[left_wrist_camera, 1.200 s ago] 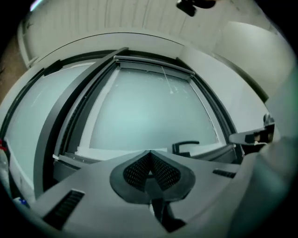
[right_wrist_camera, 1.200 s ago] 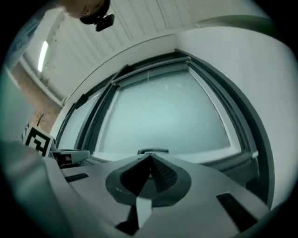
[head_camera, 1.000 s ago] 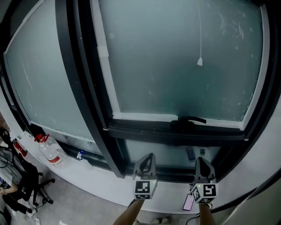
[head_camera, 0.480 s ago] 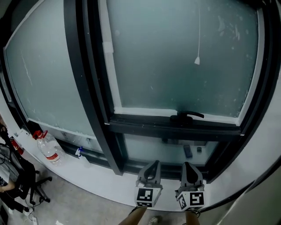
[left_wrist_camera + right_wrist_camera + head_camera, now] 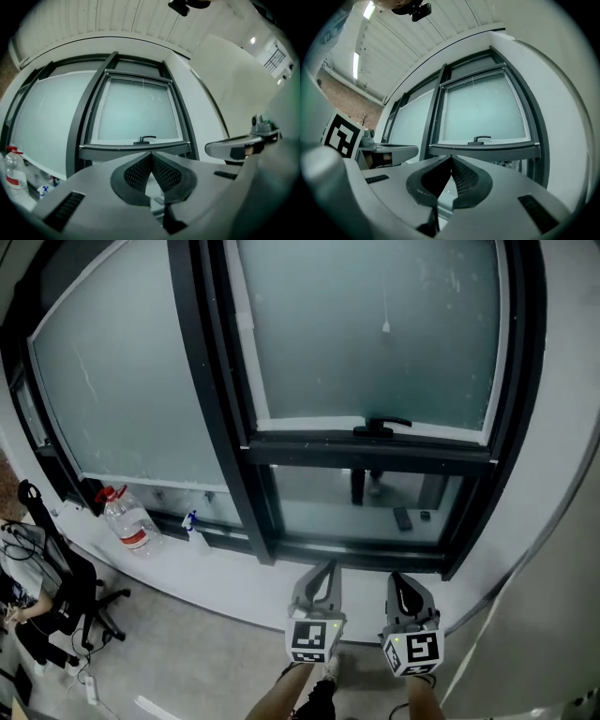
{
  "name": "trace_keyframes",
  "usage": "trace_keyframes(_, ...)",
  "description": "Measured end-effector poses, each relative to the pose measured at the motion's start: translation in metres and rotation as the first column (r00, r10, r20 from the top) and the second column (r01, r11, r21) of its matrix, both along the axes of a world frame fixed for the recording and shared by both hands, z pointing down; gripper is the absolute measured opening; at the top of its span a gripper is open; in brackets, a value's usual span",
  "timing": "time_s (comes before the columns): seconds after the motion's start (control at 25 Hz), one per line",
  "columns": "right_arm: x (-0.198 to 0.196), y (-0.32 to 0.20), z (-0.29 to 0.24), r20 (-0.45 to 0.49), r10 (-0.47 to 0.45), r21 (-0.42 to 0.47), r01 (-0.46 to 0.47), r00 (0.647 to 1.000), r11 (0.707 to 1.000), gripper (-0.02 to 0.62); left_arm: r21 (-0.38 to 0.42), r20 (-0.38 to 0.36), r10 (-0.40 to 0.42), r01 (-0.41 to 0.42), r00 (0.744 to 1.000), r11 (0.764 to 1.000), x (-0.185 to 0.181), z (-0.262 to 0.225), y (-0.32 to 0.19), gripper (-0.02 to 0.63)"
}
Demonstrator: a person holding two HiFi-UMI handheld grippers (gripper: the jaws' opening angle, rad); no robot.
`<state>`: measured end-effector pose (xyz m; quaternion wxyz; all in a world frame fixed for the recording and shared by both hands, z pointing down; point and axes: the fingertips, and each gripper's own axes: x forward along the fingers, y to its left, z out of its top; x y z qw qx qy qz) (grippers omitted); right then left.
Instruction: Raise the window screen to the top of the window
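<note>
Window screen (image 5: pixel 375 352) of pale frosted grey in a black frame, filling the upper pane down to the black lever handle (image 5: pixel 381 426), thin white pull cord (image 5: pixel 385 327) hanging before it. Lower down, well apart from the glass, grey hand-held left gripper (image 5: pixel 324 568) and right gripper (image 5: pixel 399 577) side by side — both closed tight, clasping nothing.

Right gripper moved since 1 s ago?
Yes. The right gripper has pulled back: its tips overlapped the lower frame then, now they stop short of it, farther from the window handle.
</note>
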<state>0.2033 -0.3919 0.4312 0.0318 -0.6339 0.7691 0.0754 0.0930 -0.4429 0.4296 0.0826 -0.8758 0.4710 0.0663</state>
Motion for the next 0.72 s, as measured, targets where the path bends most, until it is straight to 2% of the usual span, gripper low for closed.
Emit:
trace_keyframes(0.16, 0.002, 0.071, 0.016, 0.101, 0.023, -0.055, -0.018, 0.995, 0.998, 0.008, -0.033, 0.039, 0.004, -0.002, 0.999, 0.999, -0.015, 0.012, 0.077, 0.003)
trace_keyframes(0.32, 0.000, 0.116, 0.016, 0.078, 0.038, -0.079, -0.032, 0.996, 0.996, 0.008, -0.029, 0.048, 0.009, -0.008, 0.999, 1.000, -0.027, 0.006, 0.121, 0.003)
trace_keyframes(0.56, 0.013, 0.161, 0.013, 0.137, 0.115, -0.050, -0.109, 0.984, 0.993, 0.008, 0.017, 0.042, 0.043, -0.043, 0.998, 0.999, -0.041, -0.004, 0.160, 0.003)
trace_keyframes(0.72, -0.022, 0.190, 0.001, 0.096, 0.119, -0.026, -0.117, 0.988, 0.993, 0.008, 0.004, 0.030, 0.038, -0.038, 0.999, 0.999, -0.084, -0.002, 0.192, 0.004)
